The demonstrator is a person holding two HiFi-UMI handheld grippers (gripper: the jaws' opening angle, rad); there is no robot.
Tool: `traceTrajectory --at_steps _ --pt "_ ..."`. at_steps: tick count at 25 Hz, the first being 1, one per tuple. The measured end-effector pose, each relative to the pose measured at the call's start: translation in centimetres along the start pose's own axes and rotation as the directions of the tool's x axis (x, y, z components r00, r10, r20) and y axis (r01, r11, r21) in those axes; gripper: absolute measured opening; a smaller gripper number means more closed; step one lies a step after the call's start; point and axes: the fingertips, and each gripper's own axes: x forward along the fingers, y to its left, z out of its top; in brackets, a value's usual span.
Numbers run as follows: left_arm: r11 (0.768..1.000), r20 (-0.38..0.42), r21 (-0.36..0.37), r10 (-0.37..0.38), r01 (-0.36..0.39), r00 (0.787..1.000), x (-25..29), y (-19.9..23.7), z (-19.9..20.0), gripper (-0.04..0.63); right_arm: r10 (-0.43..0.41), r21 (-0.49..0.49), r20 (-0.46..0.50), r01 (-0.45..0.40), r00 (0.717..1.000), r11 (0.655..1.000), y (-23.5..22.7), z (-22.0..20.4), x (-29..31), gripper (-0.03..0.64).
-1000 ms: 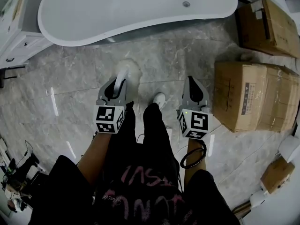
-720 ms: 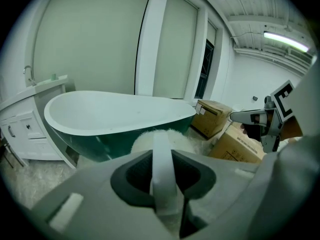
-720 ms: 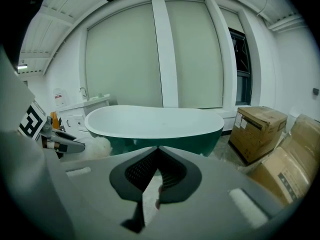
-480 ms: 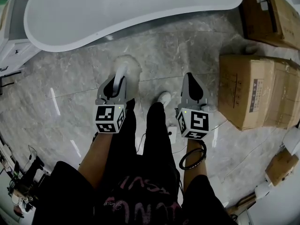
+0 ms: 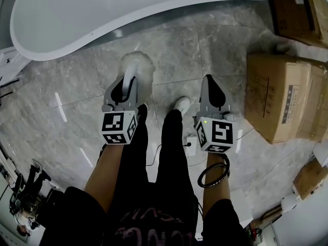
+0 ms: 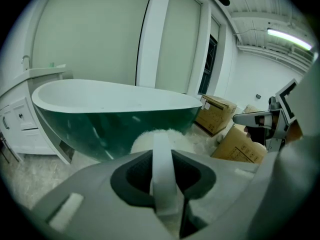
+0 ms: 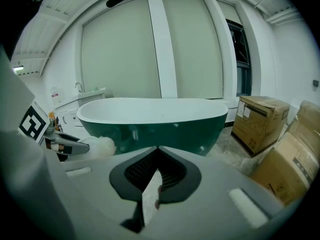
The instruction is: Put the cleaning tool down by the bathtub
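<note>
The cleaning tool has a white handle [image 5: 130, 77] and a fluffy white head [image 5: 137, 64]. My left gripper [image 5: 126, 87] is shut on that handle and holds it above the grey marble floor. In the left gripper view the handle [image 6: 161, 170] runs between the jaws, with the fluffy head [image 6: 162, 140] just beyond them. The bathtub [image 5: 118, 12], white inside and dark green outside [image 6: 125, 126], lies ahead. My right gripper [image 5: 212, 92] hangs beside the left one, shut and empty; its view shows the tub [image 7: 155, 121] and the tool's head [image 7: 102, 146] at left.
Cardboard boxes [image 5: 284, 99] stand on the floor at right, with more [image 5: 294, 9] behind them. A white cabinet [image 6: 20, 124] sits left of the tub. The person's legs and a white shoe [image 5: 179, 106] are between the grippers.
The head camera has shifted forward: the tub and boxes slid up and right in the view. Both grippers keep their places, the left one still holding the tool.
</note>
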Motion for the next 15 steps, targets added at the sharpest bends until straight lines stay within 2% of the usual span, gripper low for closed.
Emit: traceTrajectory --at_steps 15 --pt "0.999 -0.006 0.037 0.012 -0.012 1.000 6.5 0.8 -5.6 0.083 0.013 0.034 -0.037 -0.012 0.999 0.999 -1.7 -8.8 3.9 0.020"
